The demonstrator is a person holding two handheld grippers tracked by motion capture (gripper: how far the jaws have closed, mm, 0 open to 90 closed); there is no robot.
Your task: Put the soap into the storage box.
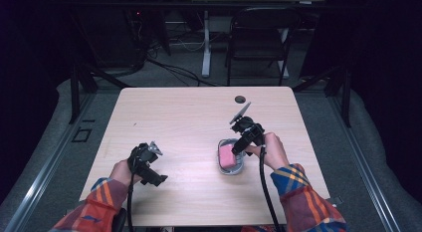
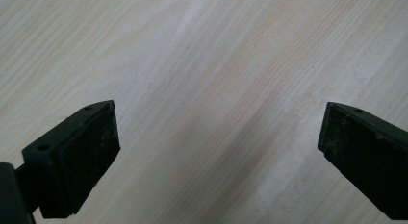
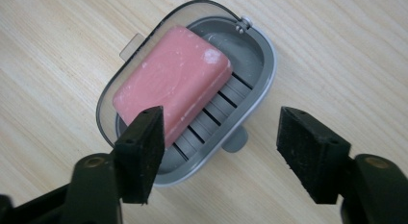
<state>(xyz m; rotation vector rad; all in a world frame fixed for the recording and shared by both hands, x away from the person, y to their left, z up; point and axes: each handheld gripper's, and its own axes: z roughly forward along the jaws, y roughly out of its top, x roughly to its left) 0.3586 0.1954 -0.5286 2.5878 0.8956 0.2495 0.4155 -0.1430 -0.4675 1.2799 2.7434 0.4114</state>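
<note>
In the high view, a rectangular table (image 1: 189, 122) of pale wood-grain laminate is seen, with a small round dark grommet hole (image 1: 240, 99) near its far edge. The left gripper (image 1: 155, 179), black and angular, is held low over bare tabletop by the left hand (image 1: 122, 171), a plaid sleeve (image 1: 102, 199) reaching to the wrist. The right gripper (image 1: 236, 150) is held by the right hand (image 1: 272, 150) with its jaws pointed down at a grey soap dish (image 1: 230, 168) containing a pink soap bar (image 1: 228, 155); a black folding chair (image 1: 259, 38) stands beyond the table. In the left gripper view, the jaws are seen spread wide, with flat, rough-textured black pads (image 2: 91, 152), and only smooth, lightly streaked wood grain lies between and beyond them. In the right gripper view, the jaws are likewise spread apart and grip nothing. The soap dish (image 3: 255, 96) is shown as an oval grey plastic tray with a slotted, ribbed floor and a small tab on its near rim, lying just beyond and between the jaws, nearer the left one. The soap bar (image 3: 173, 82), a rounded matte rectangle with whitish scuffs, rests tilted in the dish, partly upon a translucent smoky lid (image 3: 108, 101) hinged at the far end.
</note>
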